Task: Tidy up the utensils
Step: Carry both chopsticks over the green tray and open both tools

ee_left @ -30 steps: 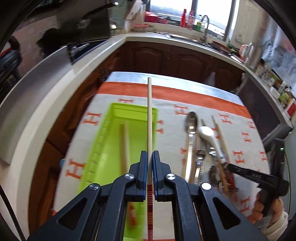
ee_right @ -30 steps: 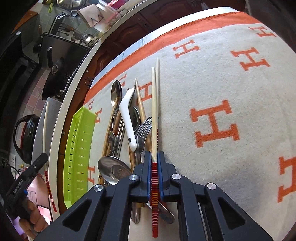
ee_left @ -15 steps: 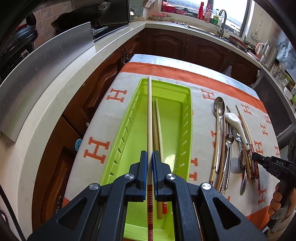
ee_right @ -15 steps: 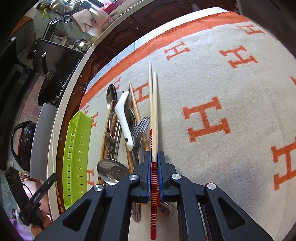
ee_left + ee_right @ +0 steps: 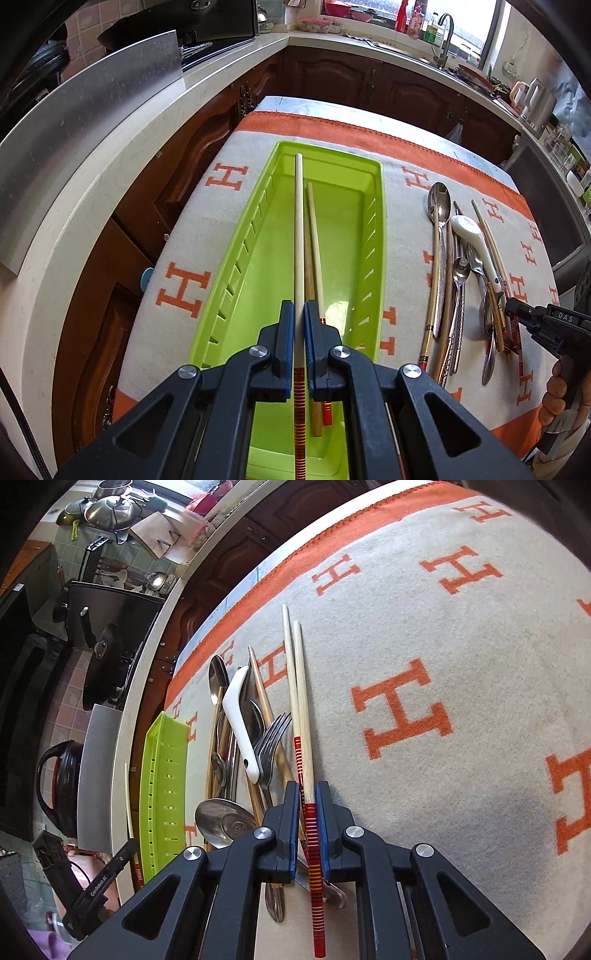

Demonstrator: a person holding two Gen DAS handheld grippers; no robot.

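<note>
Left wrist view: your left gripper (image 5: 299, 334) fingers are pinching one red-banded chopstick (image 5: 299, 236) lengthwise over the green tray (image 5: 375, 236), so you are delivering it, and next calls for lowering beside the chopsticks lying inside and letting go. Your right gripper (image 5: 307, 821) fingers are clamping another chopstick (image 5: 305, 716) just beside the utensil pile (image 5: 240, 738) on the blanket-covered worktop (image 5: 461, 664).

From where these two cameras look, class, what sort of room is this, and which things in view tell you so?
Most likely a home kitchen. A sink tap stands by the window, dark wooden cabinets run under a pale countertop, and pots sit on a rack.
</note>
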